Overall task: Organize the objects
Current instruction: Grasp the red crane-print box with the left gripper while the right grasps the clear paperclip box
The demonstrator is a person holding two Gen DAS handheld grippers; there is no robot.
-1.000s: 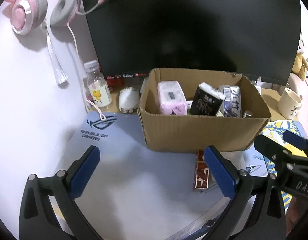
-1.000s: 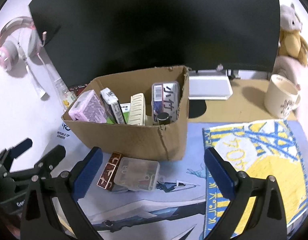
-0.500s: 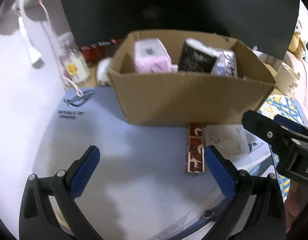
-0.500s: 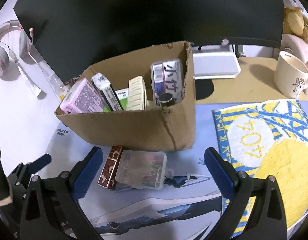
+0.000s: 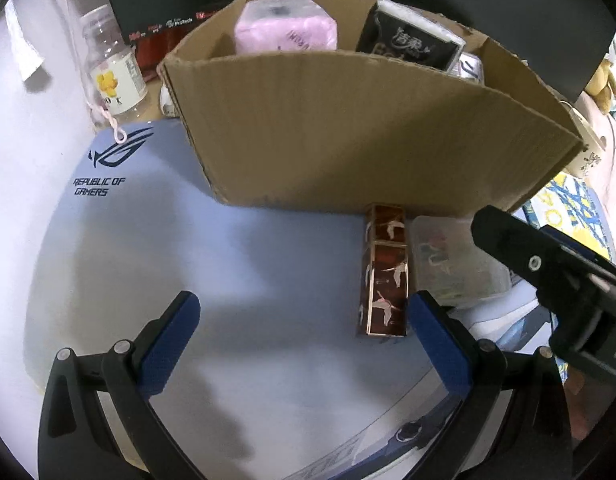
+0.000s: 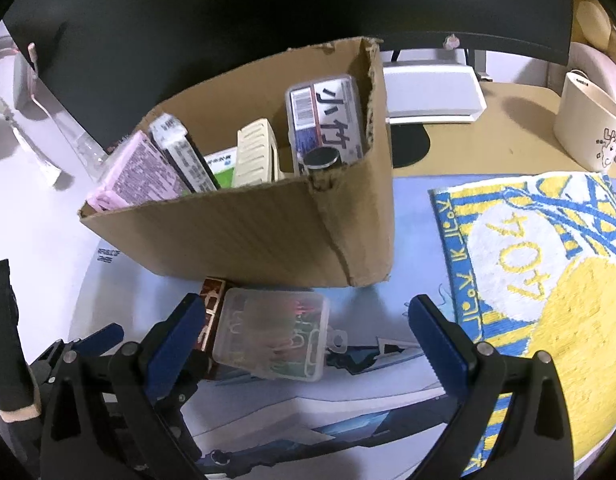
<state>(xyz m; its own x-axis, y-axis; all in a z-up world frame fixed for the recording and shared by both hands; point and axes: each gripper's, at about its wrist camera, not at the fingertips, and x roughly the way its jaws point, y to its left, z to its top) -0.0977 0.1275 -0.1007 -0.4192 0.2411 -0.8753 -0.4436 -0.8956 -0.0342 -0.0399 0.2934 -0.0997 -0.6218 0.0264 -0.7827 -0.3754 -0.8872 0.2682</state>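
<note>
**Both claws closing in on the two loose items in front of the box**

Change vs 1 s ago: both cameras have dropped and moved in. In the left wrist view the cardboard box [image 5: 368,128] now fills the top half and hides most of what stands inside; the headset that was at 11 o'clock is out of view. Nothing on the desk looks displaced.

Left claw [image 5: 303,344]: spread wide, empty. Its right finger tip sits just beside the near end of the brown crane-print box [image 5: 386,272], which lies flat on the blue desk mat [image 5: 155,240] at 4 o'clock, far end touching or nearly touching the cardboard wall.

Right claw [image 6: 303,332]: spread wide, empty. The clear plastic case [image 6: 273,334] lies between its fingers at 6 o'clock, partly on top of or against the brown crane-print box; can't tell which. The left finger pad overlaps the brown box edge in this view.

Read: approach phase, no grasp yet. The box already holds the pink pack [image 6: 141,174], the comb [image 6: 253,152] and others upright, so these two look like the last loose items. Right claw is better lined up on the case. Risk: the two items touch, so closing on one may drag the other. The claws are also close together.
</note>
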